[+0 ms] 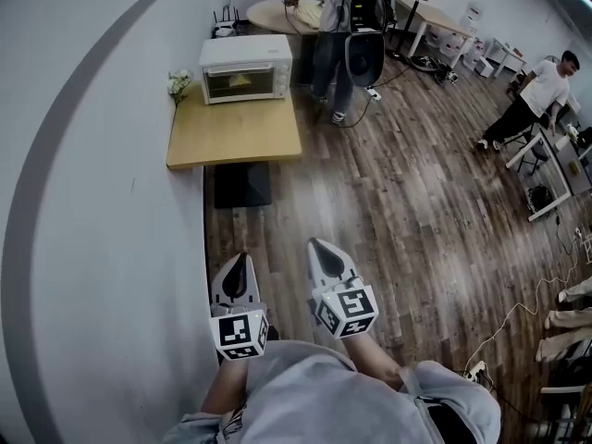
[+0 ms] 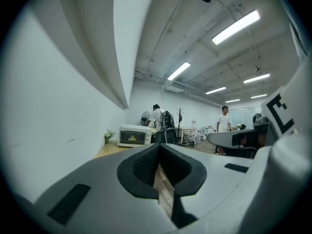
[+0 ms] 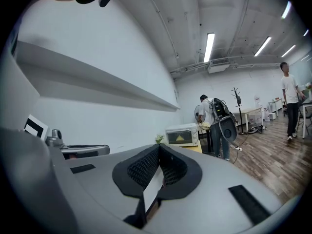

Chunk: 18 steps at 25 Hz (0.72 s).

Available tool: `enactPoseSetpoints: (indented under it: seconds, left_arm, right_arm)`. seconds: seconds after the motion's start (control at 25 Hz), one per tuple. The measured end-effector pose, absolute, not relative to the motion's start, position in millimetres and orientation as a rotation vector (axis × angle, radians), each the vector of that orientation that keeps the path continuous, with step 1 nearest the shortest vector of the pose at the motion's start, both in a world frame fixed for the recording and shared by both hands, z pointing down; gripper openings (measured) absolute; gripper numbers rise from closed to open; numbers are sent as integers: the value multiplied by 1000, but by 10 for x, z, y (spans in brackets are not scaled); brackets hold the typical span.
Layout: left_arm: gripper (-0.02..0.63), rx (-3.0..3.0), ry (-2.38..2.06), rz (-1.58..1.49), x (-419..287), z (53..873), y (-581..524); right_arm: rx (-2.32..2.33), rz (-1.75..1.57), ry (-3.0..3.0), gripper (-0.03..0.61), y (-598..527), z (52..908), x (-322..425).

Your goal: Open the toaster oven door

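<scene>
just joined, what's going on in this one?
A person holds a two-jaw gripper in each hand, out over the wood floor. The left gripper and right gripper are both shut and empty. The white toaster oven sits on a wooden table by the wall, well ahead of both grippers, door closed. Another person stands just beyond the table.

Open wood floor (image 1: 370,202) leads up to the toaster oven (image 1: 245,67) on its table (image 1: 231,137). Left of the oven runs the wall (image 1: 92,155); just right of it stands a person (image 1: 328,26).
</scene>
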<state>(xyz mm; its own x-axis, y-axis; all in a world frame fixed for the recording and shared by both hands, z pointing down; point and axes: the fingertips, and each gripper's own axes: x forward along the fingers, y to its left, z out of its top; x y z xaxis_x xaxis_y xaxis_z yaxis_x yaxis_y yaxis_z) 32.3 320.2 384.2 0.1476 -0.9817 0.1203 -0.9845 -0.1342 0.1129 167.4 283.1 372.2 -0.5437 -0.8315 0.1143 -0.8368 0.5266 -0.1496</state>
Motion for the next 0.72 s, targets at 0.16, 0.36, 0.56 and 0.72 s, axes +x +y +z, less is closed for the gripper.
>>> enactPoseSetpoints:
  seconds: [0.16,0.36,0.56,0.72]
  left_arm:
    - [2,2281,-1944,23,112,3770,2817]
    - [3,2311,-1913,43,-130,3779,2419]
    - [2,2339,-1892,50,-387,3782,2082]
    - [2,2346,-1883,59,-557,3808,1892]
  right_arm:
    - [1507,287,-2716,-2,2485,3690,1445]
    - [1521,291,-2704,-2,2096,3703,1150]
    - [1542,284,-2700,-2,1746,3698,856]
    - [1543,294,-2700,-2,1562,3736,664]
